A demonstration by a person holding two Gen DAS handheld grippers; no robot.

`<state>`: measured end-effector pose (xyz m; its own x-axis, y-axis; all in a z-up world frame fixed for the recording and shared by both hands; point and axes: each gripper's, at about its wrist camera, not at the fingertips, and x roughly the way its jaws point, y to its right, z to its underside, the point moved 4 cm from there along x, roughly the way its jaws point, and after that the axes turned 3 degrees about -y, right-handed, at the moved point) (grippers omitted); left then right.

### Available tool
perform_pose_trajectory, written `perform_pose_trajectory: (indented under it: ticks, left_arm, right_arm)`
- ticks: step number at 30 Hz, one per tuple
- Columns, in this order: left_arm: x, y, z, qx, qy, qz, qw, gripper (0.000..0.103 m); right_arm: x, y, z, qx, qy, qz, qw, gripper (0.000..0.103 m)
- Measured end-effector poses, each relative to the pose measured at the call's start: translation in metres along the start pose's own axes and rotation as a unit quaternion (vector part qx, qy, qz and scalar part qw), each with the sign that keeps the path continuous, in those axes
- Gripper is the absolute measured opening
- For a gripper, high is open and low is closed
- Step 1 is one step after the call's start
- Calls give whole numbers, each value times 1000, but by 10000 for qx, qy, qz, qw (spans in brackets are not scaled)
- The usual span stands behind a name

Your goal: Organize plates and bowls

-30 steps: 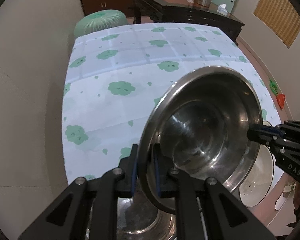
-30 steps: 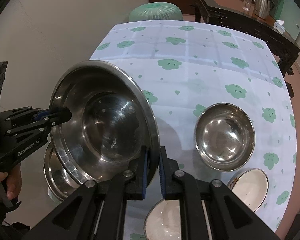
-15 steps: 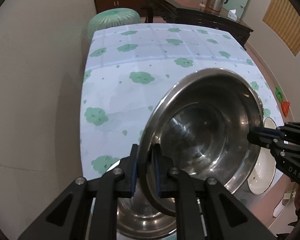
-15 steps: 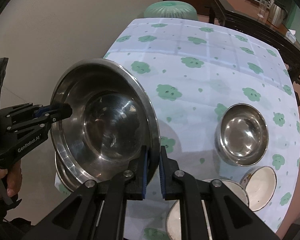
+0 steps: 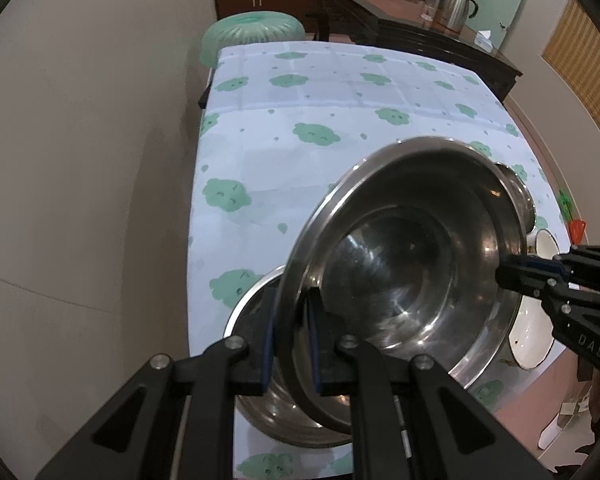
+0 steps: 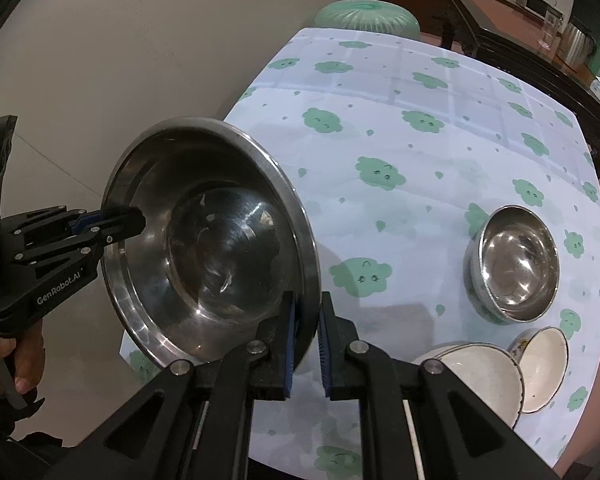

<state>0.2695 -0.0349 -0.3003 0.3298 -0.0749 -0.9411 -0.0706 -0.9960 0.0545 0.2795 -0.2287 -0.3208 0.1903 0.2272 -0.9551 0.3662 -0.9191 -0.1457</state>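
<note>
A large steel bowl [image 5: 412,280] hangs in the air, tilted, held by both grippers on opposite rims. My left gripper [image 5: 291,340] is shut on its near rim in the left wrist view; it shows at the far rim in the right wrist view [image 6: 120,226]. My right gripper [image 6: 306,344] is shut on the bowl [image 6: 204,248]; it shows at right in the left wrist view [image 5: 512,272]. A second large steel bowl [image 5: 260,408] sits on the table's near corner beneath. A smaller steel bowl [image 6: 516,264] and two white bowls [image 6: 480,376] [image 6: 544,364] sit to the right.
The table carries a pale cloth with green cloud prints [image 6: 400,128]. A green stool [image 5: 252,36] stands beyond its far end. A dark wooden table [image 5: 412,28] with a steel kettle [image 5: 456,8] is behind. The wall is on the left.
Both grippers have lifted the large bowl higher and drawn it back toward the near corner. More of the steel bowl beneath it now shows.
</note>
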Motion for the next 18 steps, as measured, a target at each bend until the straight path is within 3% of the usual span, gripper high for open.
perform_pose_trajectory:
  ticks: [18]
  left_arm:
    - [-1,-23,30,-289,-99,-206,9993,11]
  right_arm:
    - [13,-32,9,-331,-207,-169,9991,12]
